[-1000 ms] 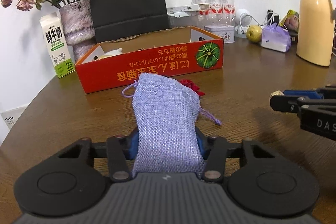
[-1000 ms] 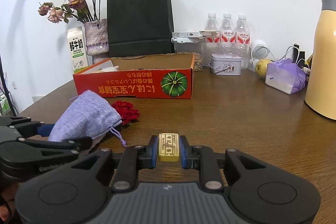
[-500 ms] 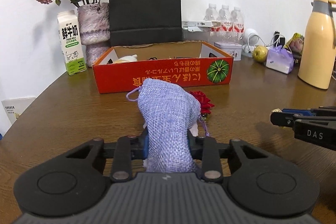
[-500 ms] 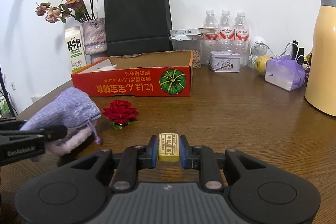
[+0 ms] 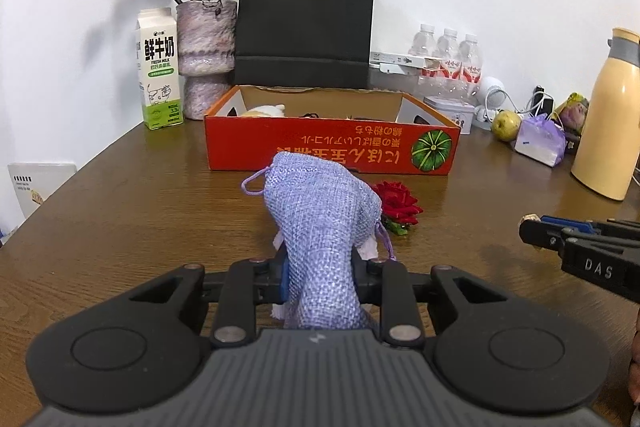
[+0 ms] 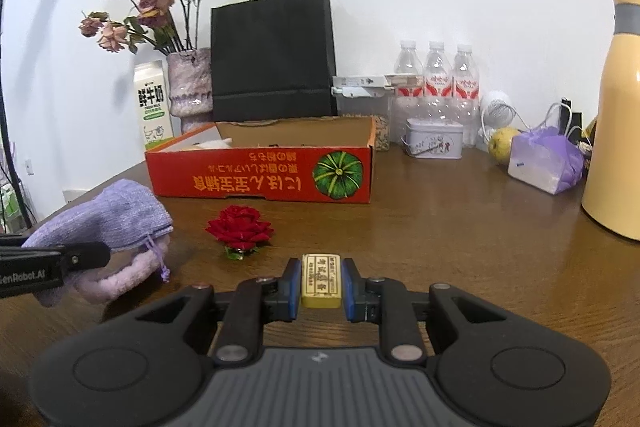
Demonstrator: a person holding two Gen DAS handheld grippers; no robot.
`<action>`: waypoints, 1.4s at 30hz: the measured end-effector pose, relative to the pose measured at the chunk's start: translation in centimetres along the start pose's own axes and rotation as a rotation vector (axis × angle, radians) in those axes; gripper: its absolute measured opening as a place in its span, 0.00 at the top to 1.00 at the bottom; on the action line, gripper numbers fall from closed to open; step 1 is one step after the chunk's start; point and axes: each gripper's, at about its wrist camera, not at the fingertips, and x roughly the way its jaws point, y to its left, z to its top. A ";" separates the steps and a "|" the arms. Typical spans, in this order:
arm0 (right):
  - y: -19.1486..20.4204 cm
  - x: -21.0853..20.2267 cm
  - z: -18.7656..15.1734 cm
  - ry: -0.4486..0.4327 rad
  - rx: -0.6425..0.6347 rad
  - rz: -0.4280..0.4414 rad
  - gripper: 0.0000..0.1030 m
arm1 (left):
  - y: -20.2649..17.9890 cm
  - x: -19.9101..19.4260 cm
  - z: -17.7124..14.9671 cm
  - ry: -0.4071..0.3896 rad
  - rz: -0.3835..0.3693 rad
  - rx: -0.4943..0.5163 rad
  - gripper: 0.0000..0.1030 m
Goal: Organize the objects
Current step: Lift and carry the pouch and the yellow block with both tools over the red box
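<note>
Here the lavender pouch is soft woven cloth, judged light and compressible; it sags around the pads, so a hold across its lower body, clear of the drawstring, suits it best. The left gripper is pinched on the pouch, which hangs above the table, short of the red box. It points slightly downward. The right gripper, likewise tilted, clamps a rigid gold bar that looks smooth.

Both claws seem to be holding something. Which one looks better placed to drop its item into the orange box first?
Probably the left claw. Its purple pouch is gripped and lined up with the orange box straight ahead. The right claw, shut on the gold bar, sits off the box's right end.
</note>
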 end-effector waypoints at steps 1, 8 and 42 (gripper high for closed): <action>0.2 0.0 0.0 -0.002 -0.007 0.001 0.81 | 0.1 0.0 0.1 0.001 -0.002 -0.004 0.76; 0.8 0.1 0.5 -0.024 -0.024 -0.003 0.81 | 0.4 0.0 0.8 0.012 -0.014 -0.034 0.76; 2.1 5.1 9.9 -0.160 0.007 0.009 0.81 | -0.3 4.6 10.9 -0.091 -0.002 -0.137 0.76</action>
